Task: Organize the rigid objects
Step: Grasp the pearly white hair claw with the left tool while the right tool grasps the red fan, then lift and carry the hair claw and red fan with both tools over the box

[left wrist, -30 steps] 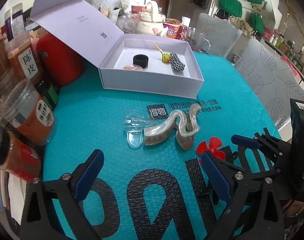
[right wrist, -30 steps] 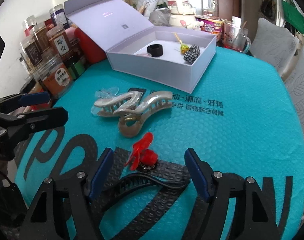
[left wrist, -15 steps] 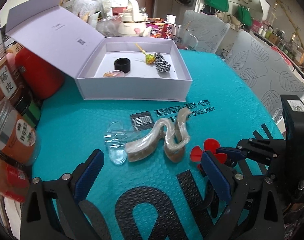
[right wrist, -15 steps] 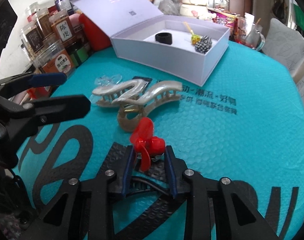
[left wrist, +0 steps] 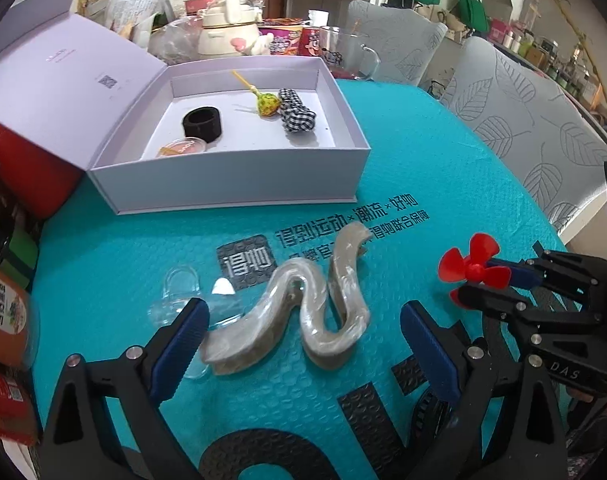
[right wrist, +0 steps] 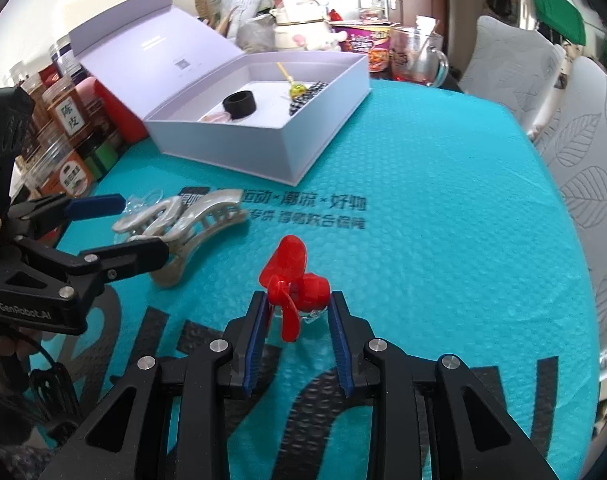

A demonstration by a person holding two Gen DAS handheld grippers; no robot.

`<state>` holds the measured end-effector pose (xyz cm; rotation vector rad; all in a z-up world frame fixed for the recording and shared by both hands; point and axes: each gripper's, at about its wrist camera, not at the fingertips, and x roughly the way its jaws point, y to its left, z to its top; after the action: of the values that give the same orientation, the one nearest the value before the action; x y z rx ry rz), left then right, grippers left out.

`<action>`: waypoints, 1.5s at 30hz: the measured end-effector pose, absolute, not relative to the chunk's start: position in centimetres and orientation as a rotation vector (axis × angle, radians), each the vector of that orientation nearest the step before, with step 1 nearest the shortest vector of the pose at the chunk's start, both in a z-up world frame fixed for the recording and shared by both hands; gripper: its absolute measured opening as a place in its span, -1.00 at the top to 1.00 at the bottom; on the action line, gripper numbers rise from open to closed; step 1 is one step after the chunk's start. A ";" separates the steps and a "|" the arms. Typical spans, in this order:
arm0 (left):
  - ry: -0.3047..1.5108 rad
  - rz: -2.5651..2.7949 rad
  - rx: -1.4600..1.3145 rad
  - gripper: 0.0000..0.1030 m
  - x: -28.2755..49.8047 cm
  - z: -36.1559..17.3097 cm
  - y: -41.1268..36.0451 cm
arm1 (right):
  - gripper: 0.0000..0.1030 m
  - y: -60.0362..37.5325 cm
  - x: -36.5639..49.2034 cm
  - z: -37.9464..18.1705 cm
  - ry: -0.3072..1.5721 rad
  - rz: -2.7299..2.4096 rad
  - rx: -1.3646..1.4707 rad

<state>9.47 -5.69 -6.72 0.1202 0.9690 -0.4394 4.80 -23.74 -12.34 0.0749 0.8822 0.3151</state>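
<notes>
My right gripper (right wrist: 299,316) is shut on a small red propeller fan (right wrist: 293,280) and holds it above the teal mat; the fan also shows in the left wrist view (left wrist: 473,270). My left gripper (left wrist: 303,332) is open, its fingers on either side of a wavy pearl hair claw (left wrist: 303,308), which also shows in the right wrist view (right wrist: 183,220). A clear plastic clip (left wrist: 179,292) lies beside the claw. The open lavender box (left wrist: 239,184) holds a black ring (left wrist: 202,122), a lollipop (left wrist: 268,102), a checked hair tie (left wrist: 297,116) and a small round case (left wrist: 181,147).
Spice jars (right wrist: 69,116) and a red container (left wrist: 27,168) line the left edge. A glass mug (right wrist: 417,58), a cream kettle (left wrist: 227,32) and packets stand behind the box. Grey leaf-print chairs (left wrist: 523,120) are on the right.
My right gripper closed on the red fan and lifted it off the mat. My left gripper moved forward until its fingers flank the hair claw.
</notes>
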 end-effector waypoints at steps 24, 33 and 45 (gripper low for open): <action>1.028 -0.402 0.147 -0.10 5.7 -7.2 -5.8 | 0.41 -24.6 3.4 -12.8 0.888 0.331 0.085; 1.047 -0.356 0.199 -0.11 5.1 -8.2 -6.3 | 0.39 -25.0 3.0 -13.7 0.920 0.311 0.095; 1.054 -0.335 0.145 -0.17 4.4 -9.5 -5.8 | 0.04 -24.4 3.4 -13.8 0.910 0.278 0.074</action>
<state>4.37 -5.82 -9.46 0.1452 1.0541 -0.3353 3.42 -24.39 -13.82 0.0744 0.9104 0.2782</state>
